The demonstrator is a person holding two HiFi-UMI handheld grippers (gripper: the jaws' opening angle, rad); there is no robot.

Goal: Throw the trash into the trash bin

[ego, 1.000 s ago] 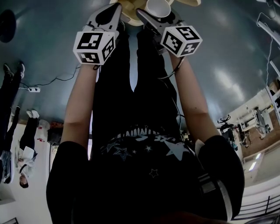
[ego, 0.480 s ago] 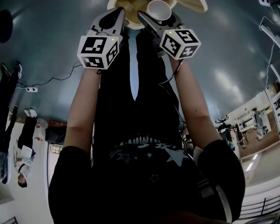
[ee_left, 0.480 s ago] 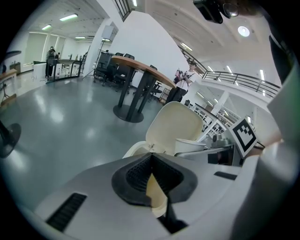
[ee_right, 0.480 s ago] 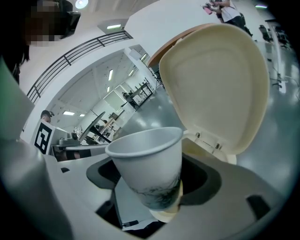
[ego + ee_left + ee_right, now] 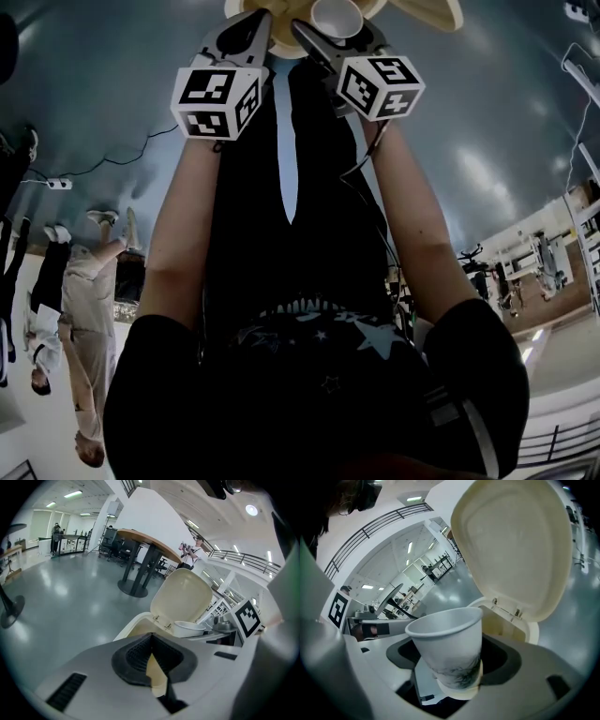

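**Head view.** Both arms reach forward and down. The left hand-held gripper [image 5: 255, 21] and the right hand-held gripper [image 5: 333, 42] sit close together, side by side, each with its marker cube toward the person. Just beyond their tips is the cream trash bin [image 5: 281, 39], with its lid [image 5: 427, 11] swung open past the right one. The white paper cup [image 5: 337, 14] stands in the right hand-held gripper, mouth up, and overlaps the bin from this angle.

**Left gripper view.** The jaws are pressed together at their tips. A cream sliver shows in the gap behind the tips, and I cannot tell whether it is a scrap or the bin seen through the gap. The bin's rim [image 5: 136, 625] lies straight ahead and a little below the tips, and the raised lid [image 5: 185, 595] is ahead to the right. The cup [image 5: 187, 627] is to the right of this hand-held gripper, in front of the hinge.

**Right gripper view.** The jaws pinch the cup [image 5: 450, 644] near its base. Its long axis rises from the pads and leans slightly left, with the rim on top. The bin's opening [image 5: 506, 620] lies directly beyond the cup and lower, slightly to the right, and the lid [image 5: 515, 541] stands upright behind it.

The right hand is the one that matters, since it alone carries the trash. The coming move probably depends on the cup's base getting past the near rim, so that letting go drops the cup inside the bin and not onto its edge.
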